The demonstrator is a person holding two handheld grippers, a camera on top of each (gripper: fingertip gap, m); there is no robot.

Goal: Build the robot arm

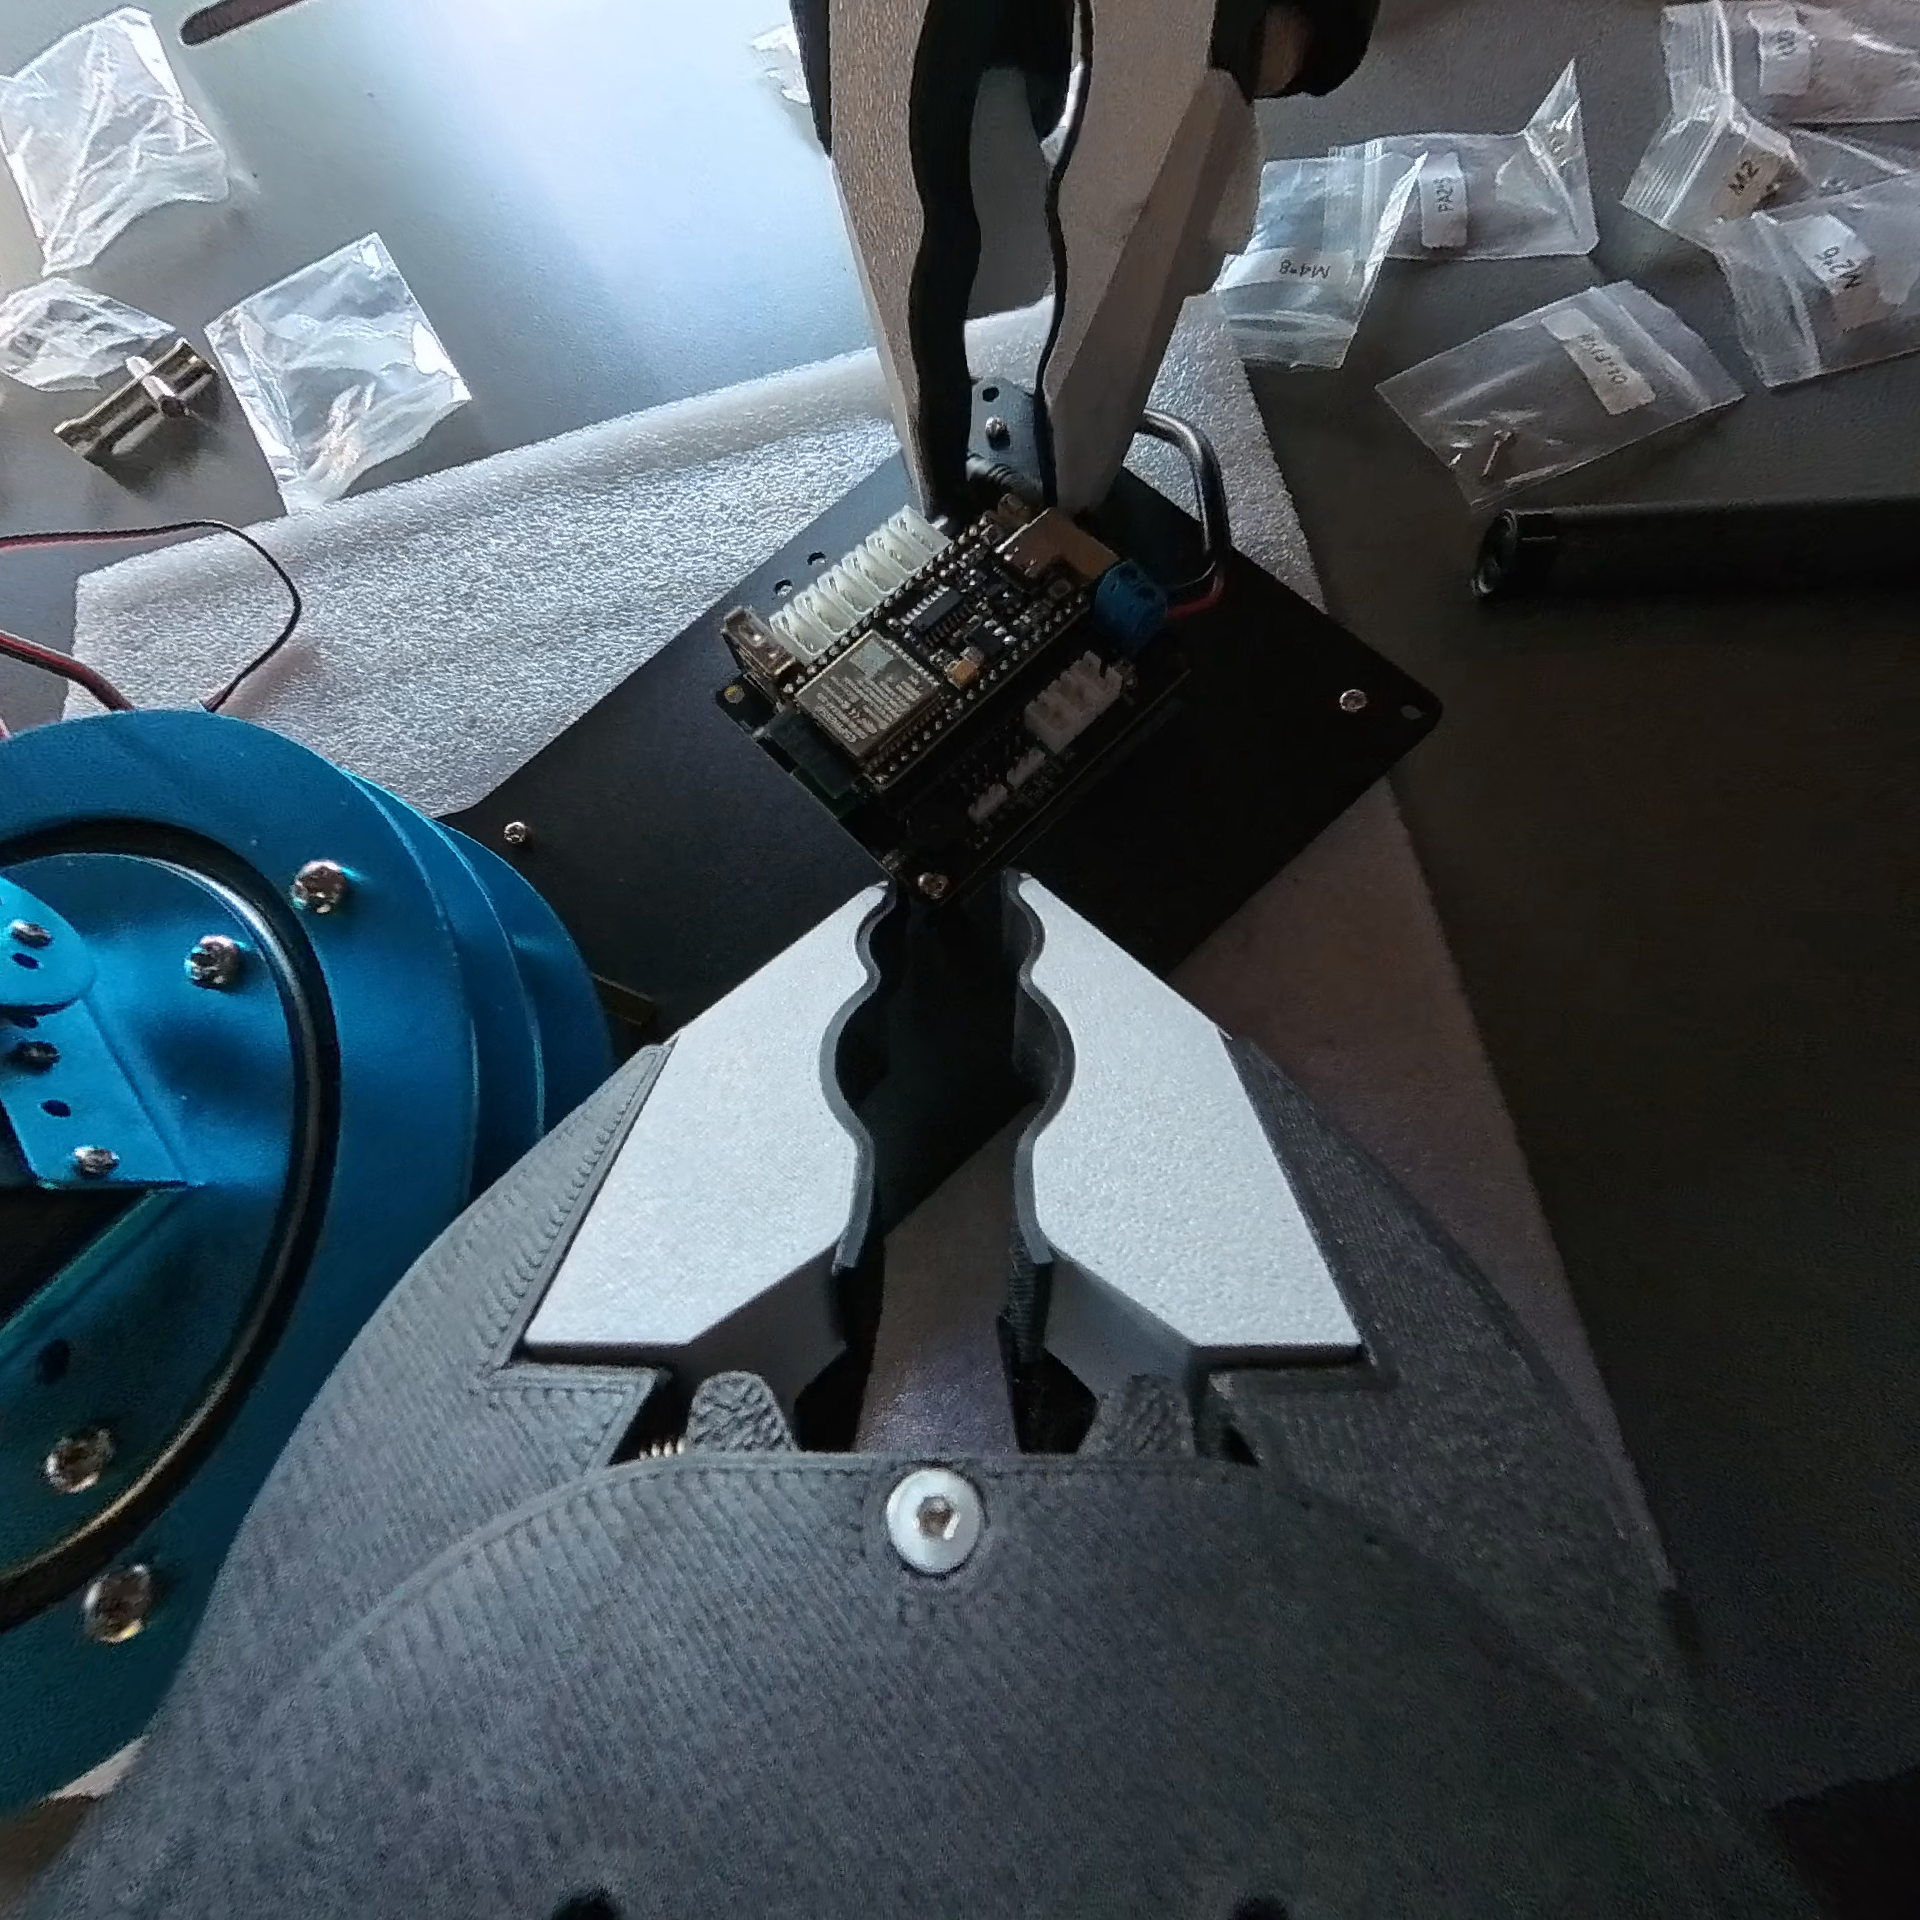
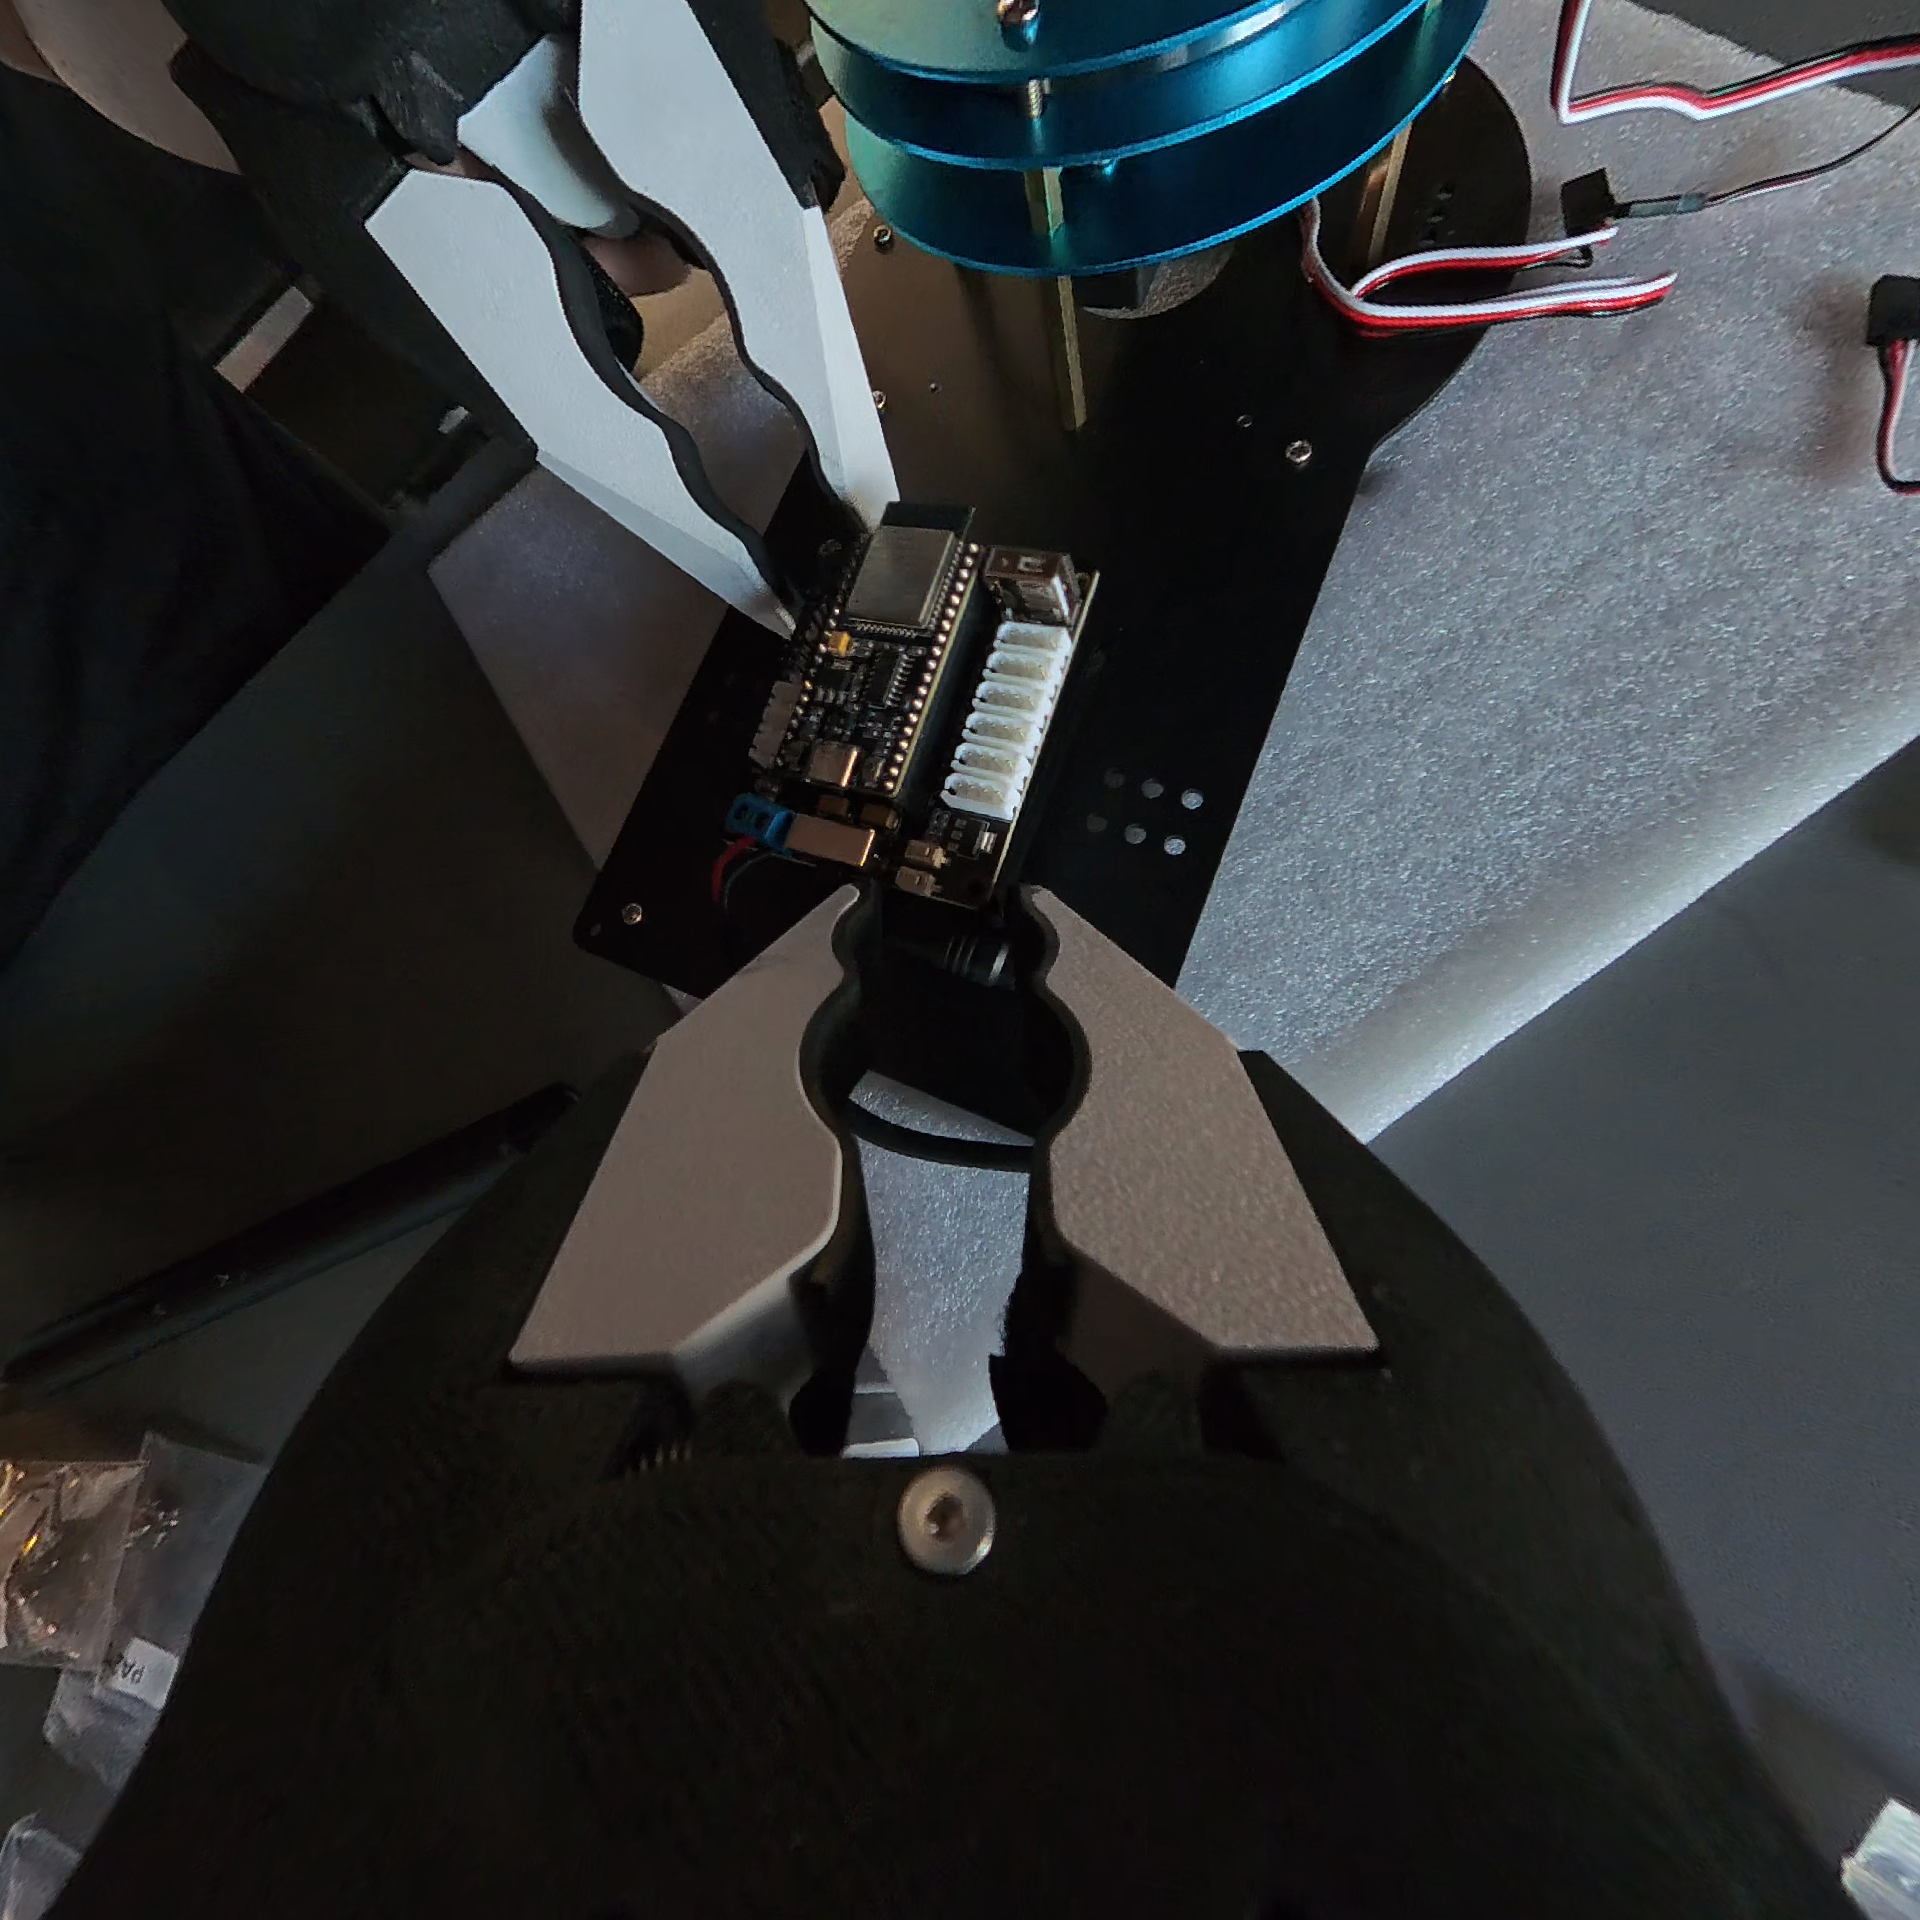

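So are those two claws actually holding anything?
Right claw straddles a black round plug at the black circuit board's edge; left claw straddles the flat black plate's corner. Firm grip cannot be told.

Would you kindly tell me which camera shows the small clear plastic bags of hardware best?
The left wrist view: the small clear plastic bags lie spread and lit on the dark table top. The right wrist view catches only a few dim ones at its lower left edge.
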